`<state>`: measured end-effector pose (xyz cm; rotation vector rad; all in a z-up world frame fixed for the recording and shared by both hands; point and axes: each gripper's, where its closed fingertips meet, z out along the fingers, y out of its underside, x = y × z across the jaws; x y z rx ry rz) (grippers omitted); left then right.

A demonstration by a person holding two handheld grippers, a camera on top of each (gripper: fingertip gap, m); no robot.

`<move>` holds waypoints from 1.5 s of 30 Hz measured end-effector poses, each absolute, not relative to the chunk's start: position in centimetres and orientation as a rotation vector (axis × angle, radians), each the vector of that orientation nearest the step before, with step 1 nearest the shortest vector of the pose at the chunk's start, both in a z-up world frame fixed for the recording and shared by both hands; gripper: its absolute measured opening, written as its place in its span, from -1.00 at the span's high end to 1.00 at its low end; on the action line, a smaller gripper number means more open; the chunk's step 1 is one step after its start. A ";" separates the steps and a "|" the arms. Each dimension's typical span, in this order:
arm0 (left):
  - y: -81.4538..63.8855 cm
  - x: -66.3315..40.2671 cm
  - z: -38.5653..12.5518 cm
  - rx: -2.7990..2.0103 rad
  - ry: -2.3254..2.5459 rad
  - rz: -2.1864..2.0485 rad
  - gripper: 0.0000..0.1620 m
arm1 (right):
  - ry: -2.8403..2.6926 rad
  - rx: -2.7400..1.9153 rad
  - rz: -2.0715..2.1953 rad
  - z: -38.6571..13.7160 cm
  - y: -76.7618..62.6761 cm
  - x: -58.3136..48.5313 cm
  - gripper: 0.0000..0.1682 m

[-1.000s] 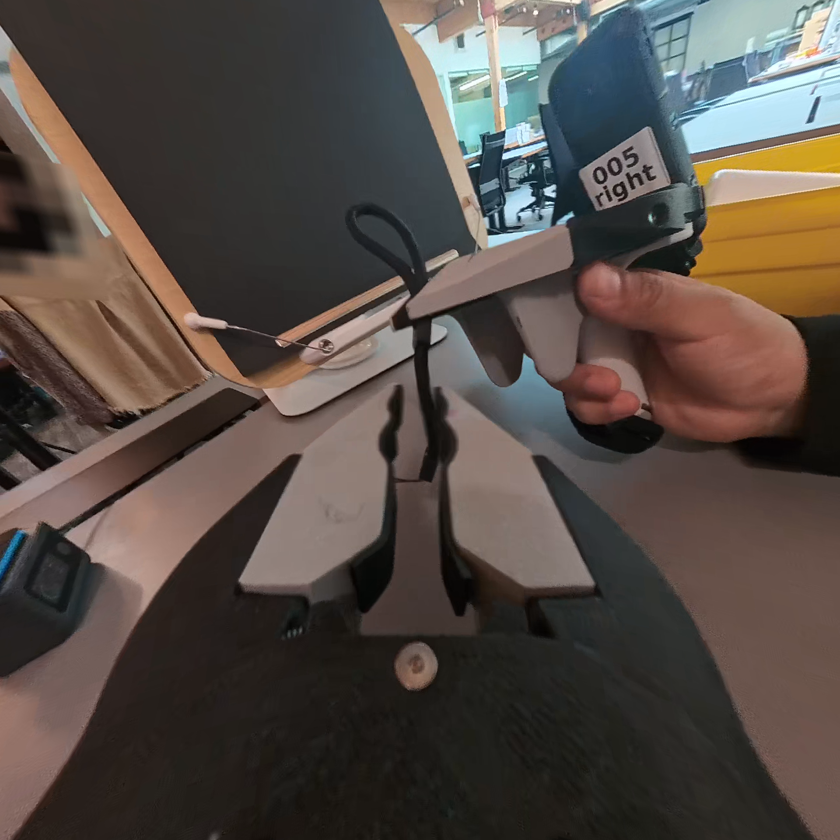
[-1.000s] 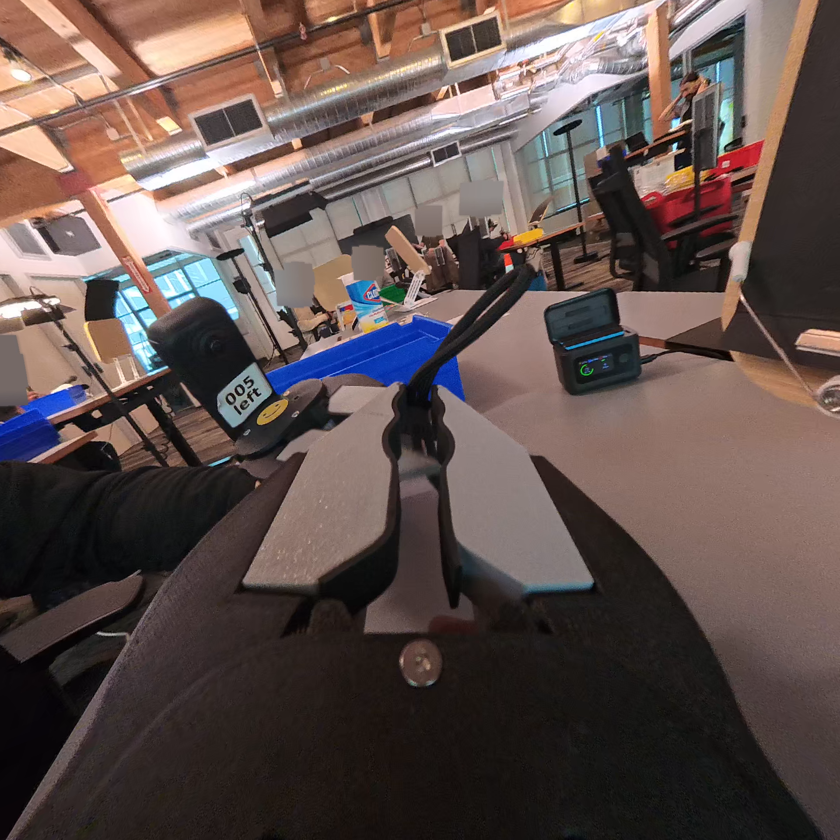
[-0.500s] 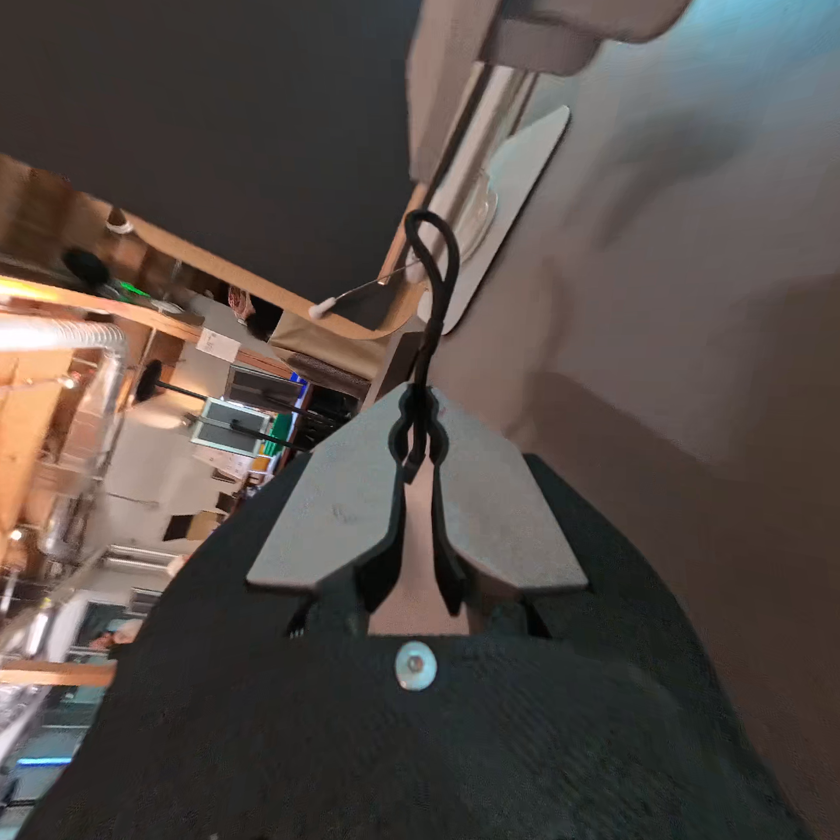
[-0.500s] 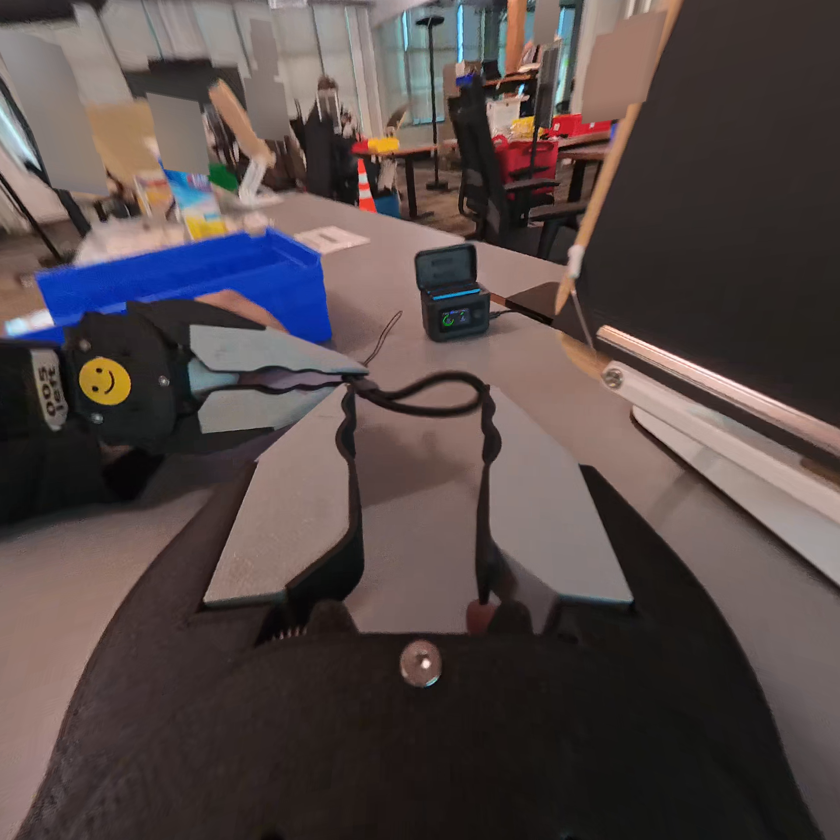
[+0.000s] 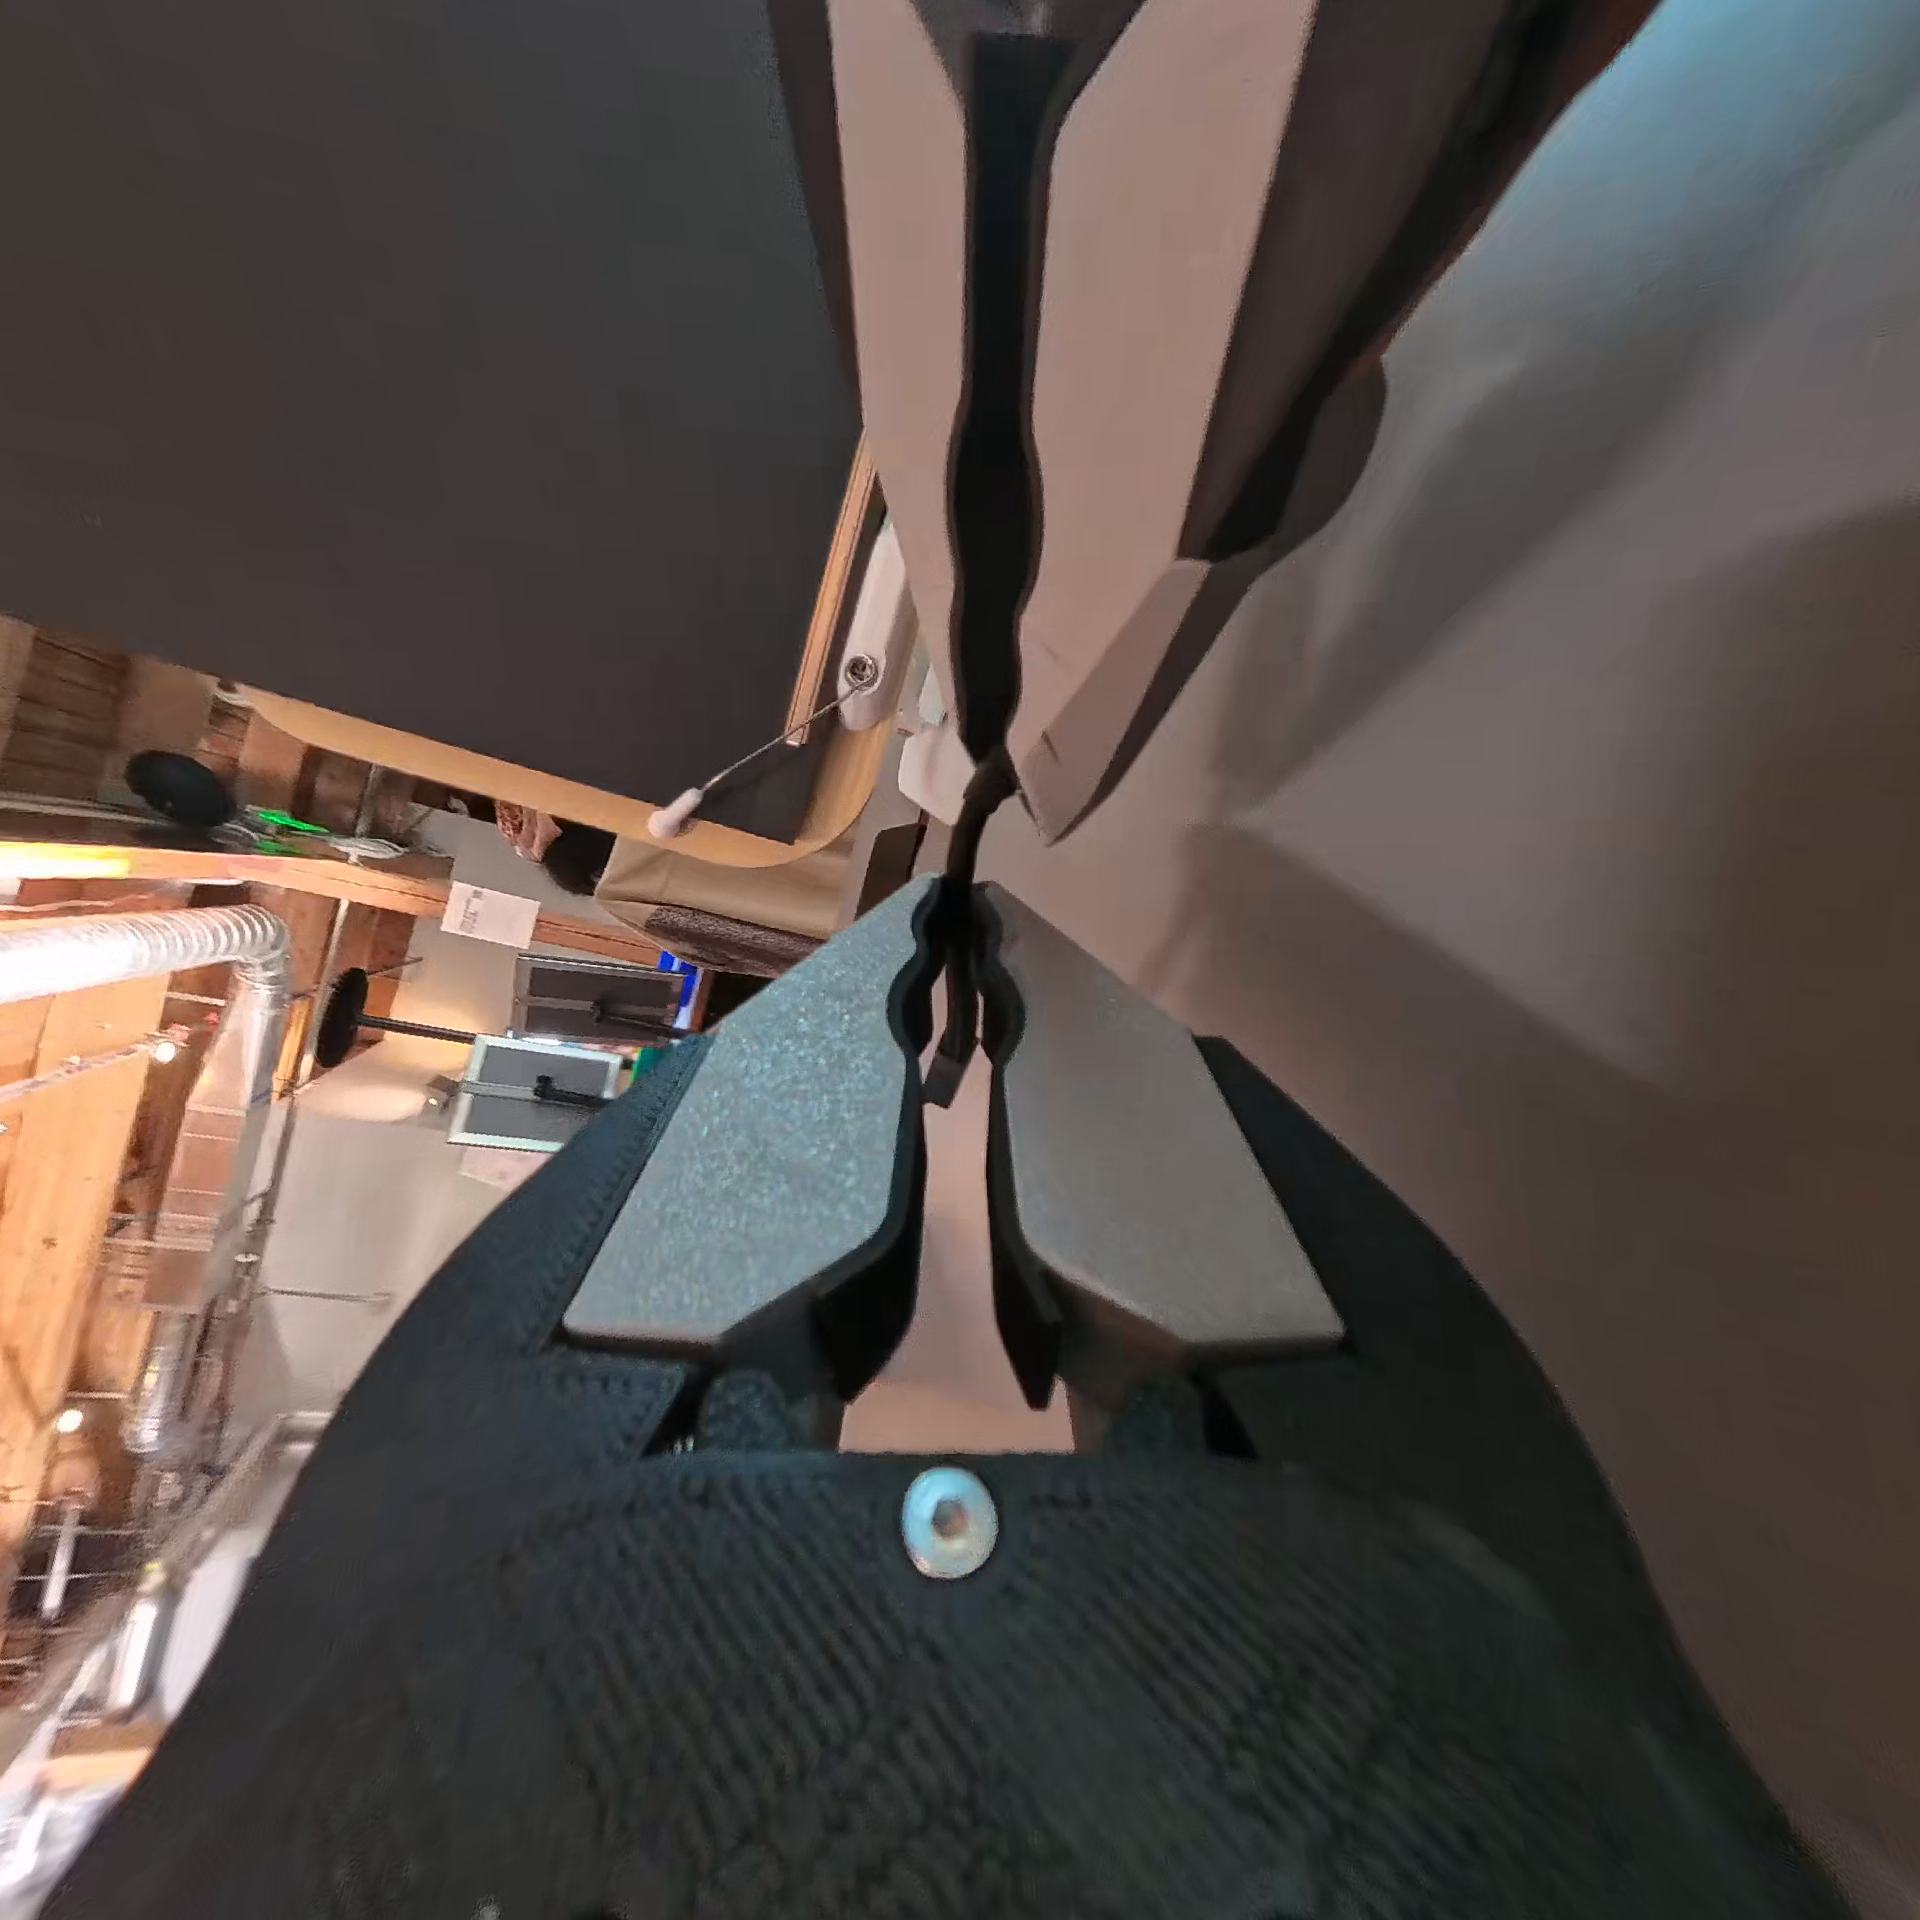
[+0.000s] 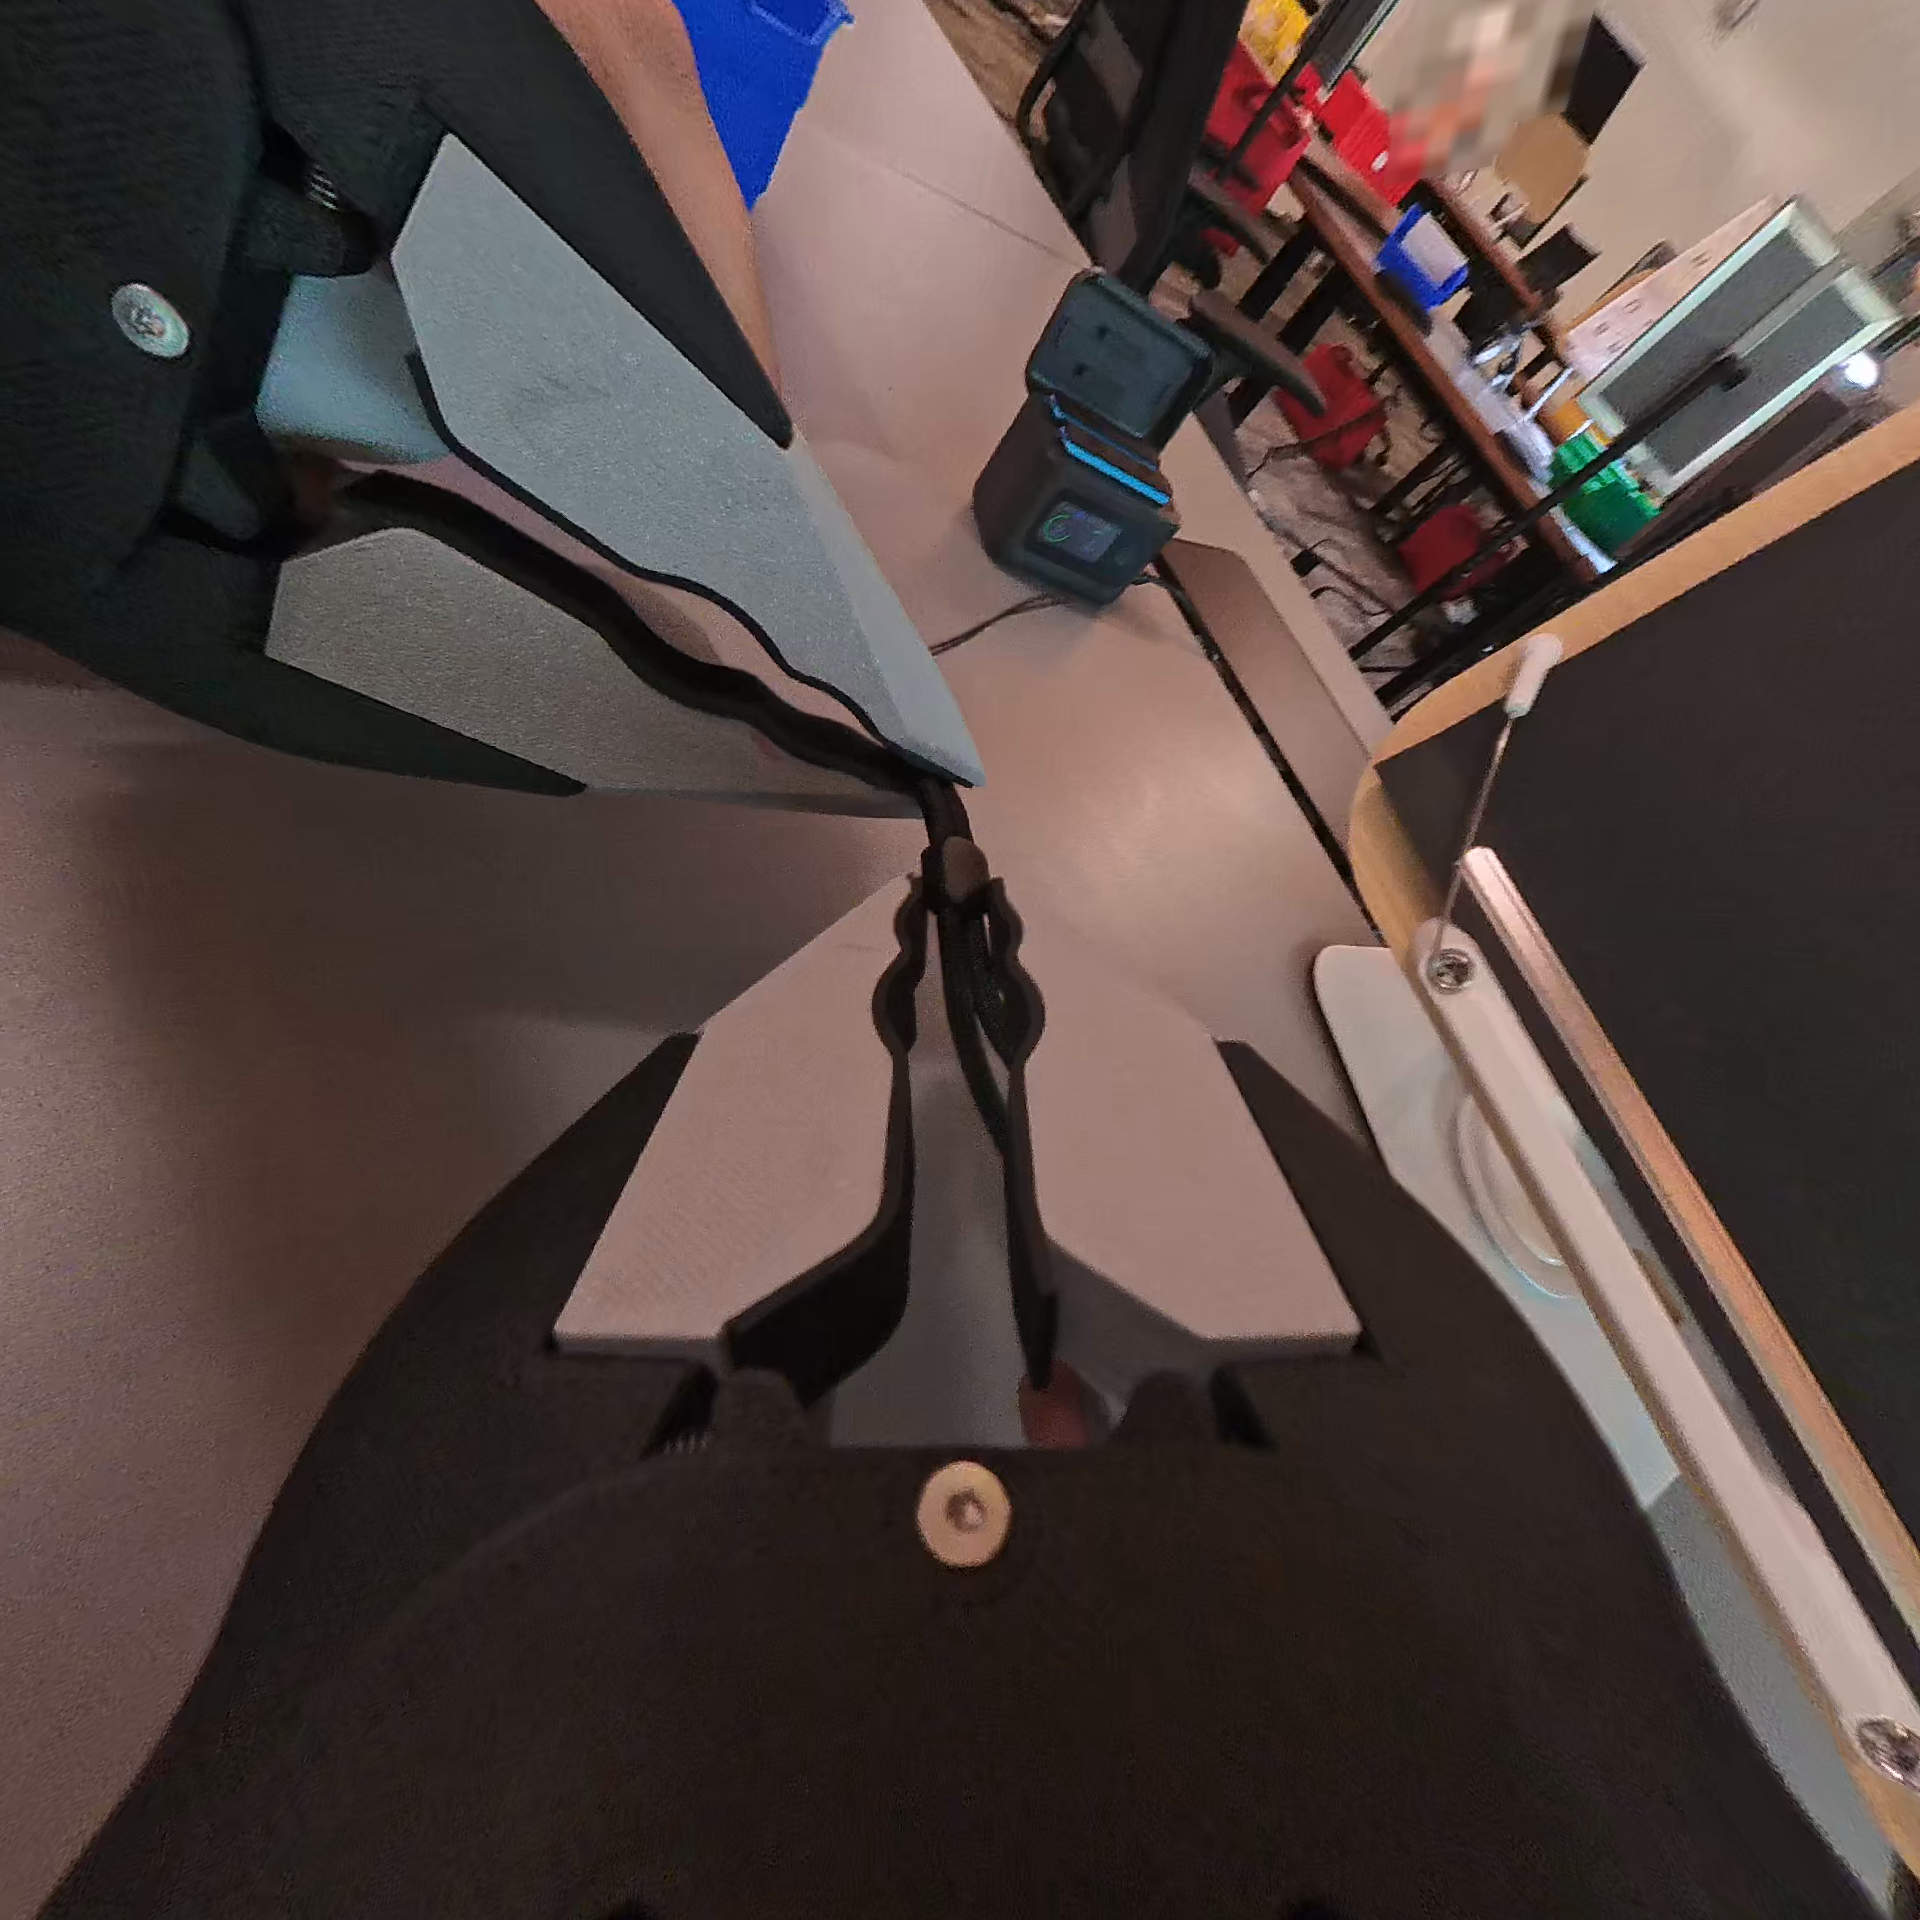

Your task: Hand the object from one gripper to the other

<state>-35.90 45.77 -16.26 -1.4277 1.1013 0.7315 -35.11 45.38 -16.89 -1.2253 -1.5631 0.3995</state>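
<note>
Left claw (image 5: 961,925): grey matte wedge fingers, wavy black inner pads, clenched on thin black braided cord loop (image 5: 971,831). Right claw (image 6: 951,914): same build, pinched on opposite end of cord. Cord short, taut, spanning small gap between tips, held clear above smooth grey table (image 6: 1122,790). Claws meet tip to tip, left rolled sideways. Beyond: small dark boxy case with lit screen (image 6: 1081,488); black panel, rounded wooden edge (image 6: 1745,790).

Thin black cord loop (image 5: 975,831), seemingly braided, stretched taut, one end in each claw, above the table.
</note>
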 end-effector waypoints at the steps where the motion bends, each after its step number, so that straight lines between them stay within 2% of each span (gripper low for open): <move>1: 45.8 -35.8 -16.1 -1.426 1.073 0.708 0.99 | -1.545 -1.229 0.389 -16.7 45.6 -35.0 0.92; 6: 46.1 -36.4 -15.5 -1.499 0.883 0.630 0.61 | -1.345 -1.453 0.687 -15.7 47.5 -34.4 0.93; 8: 46.2 -36.2 -15.6 -1.523 0.853 0.574 0.55 | -1.231 -1.540 0.927 -15.0 48.1 -33.8 0.93; 13: 46.4 -36.3 -15.8 -1.495 0.869 0.654 0.58 | -0.985 -1.519 1.738 -11.2 46.8 -32.8 0.93; 19: 45.8 -34.8 -15.2 -1.433 0.889 0.629 0.68 | -0.820 -1.474 2.041 -9.6 47.5 -31.5 0.92; 22: 44.9 -32.3 -15.3 -1.430 0.897 0.416 0.68 | -0.803 -1.372 2.204 -8.2 46.3 -31.4 0.93; 25: 44.1 -30.5 -14.8 -1.453 0.832 0.152 0.68 | -0.839 -1.338 2.233 -8.0 45.3 -31.8 0.93; 30: 43.0 -29.2 -13.8 -1.413 0.823 -0.026 0.68 | -0.920 -1.320 2.208 -8.1 43.9 -32.5 0.93; 34: 43.5 -29.3 -14.0 -1.435 0.796 -0.017 0.73 | -0.983 -1.317 2.209 -8.3 42.8 -33.1 0.92; 38: 44.0 -30.4 -13.9 -1.443 0.766 0.037 1.00 | -1.041 -1.321 2.163 -8.5 42.3 -33.2 0.93; 45: 45.4 -35.5 -12.5 -1.506 0.595 0.167 1.00 | -1.051 -1.560 1.755 -12.3 46.1 -33.3 0.97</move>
